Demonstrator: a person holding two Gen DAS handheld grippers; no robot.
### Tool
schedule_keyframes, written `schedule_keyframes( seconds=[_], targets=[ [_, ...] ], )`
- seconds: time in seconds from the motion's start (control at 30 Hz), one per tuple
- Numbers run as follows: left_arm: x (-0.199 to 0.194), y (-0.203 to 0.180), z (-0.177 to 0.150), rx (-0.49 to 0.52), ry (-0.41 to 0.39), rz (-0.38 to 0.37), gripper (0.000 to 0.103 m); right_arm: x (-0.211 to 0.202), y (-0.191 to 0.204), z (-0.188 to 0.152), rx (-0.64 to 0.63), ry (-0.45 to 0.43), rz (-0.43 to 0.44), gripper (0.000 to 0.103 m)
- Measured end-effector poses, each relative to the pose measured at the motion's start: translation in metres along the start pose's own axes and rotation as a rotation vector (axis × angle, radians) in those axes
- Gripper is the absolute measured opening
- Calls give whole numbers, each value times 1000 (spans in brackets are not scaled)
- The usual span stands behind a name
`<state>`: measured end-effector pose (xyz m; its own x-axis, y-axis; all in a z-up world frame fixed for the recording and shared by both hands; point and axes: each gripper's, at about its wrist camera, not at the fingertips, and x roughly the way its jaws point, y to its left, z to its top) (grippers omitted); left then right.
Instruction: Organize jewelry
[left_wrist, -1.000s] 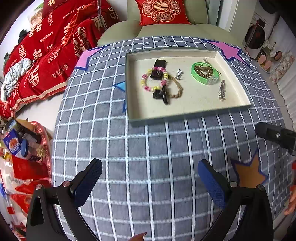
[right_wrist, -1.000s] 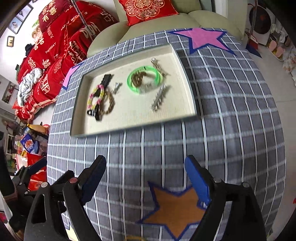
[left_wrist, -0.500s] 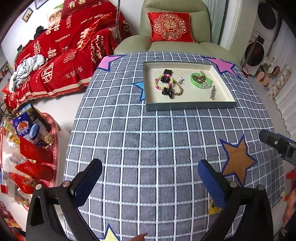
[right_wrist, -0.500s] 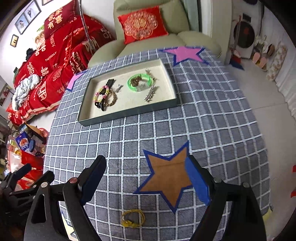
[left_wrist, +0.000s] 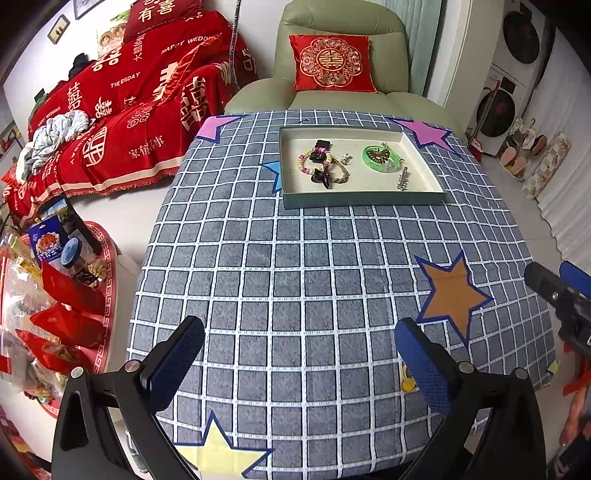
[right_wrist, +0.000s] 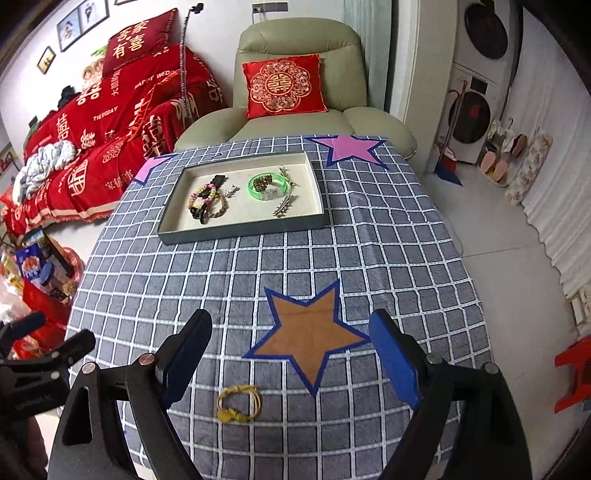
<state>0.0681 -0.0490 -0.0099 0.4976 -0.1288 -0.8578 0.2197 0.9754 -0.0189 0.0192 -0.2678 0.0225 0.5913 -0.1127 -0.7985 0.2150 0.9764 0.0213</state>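
Note:
A shallow cream-lined tray (left_wrist: 362, 199) (right_wrist: 243, 230) sits at the far end of the checked tablecloth. In it lie a pastel bead bracelet (left_wrist: 314, 162) (right_wrist: 201, 195), a green bangle (left_wrist: 380, 158) (right_wrist: 267, 186), a silver clip (left_wrist: 402, 179) (right_wrist: 283, 206) and other small pieces. A yellow cord bracelet (right_wrist: 238, 402) (left_wrist: 407, 380) lies alone on the cloth near the front edge. My right gripper (right_wrist: 291, 354) hangs open just above and behind it, nothing between its fingers. My left gripper (left_wrist: 303, 358) is open and empty over the cloth to the left.
The cloth carries coloured star patches, an orange one (right_wrist: 308, 336) just beyond the yellow bracelet. A green armchair with a red cushion (right_wrist: 284, 85) stands behind the table, a red-covered sofa (left_wrist: 122, 122) to the left, snack packets (left_wrist: 55, 295) on a low stand.
Both grippers have pulled back and risen from the tray toward the near edge. The tray now looks small and far, and the yellow bracelet has come into view.

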Motion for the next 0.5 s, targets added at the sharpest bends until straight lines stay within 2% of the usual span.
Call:
schedule_keyframes(
  seconds=[0.27,0.5],
  targets=[
    [-14,1,-4,1,-20,13,103,-15,9,-12,-38,-3,-27,89],
    [-21,-2,-2,11,-38,13,103,-20,13,-8,-47,-13,-38,89]
  ],
)
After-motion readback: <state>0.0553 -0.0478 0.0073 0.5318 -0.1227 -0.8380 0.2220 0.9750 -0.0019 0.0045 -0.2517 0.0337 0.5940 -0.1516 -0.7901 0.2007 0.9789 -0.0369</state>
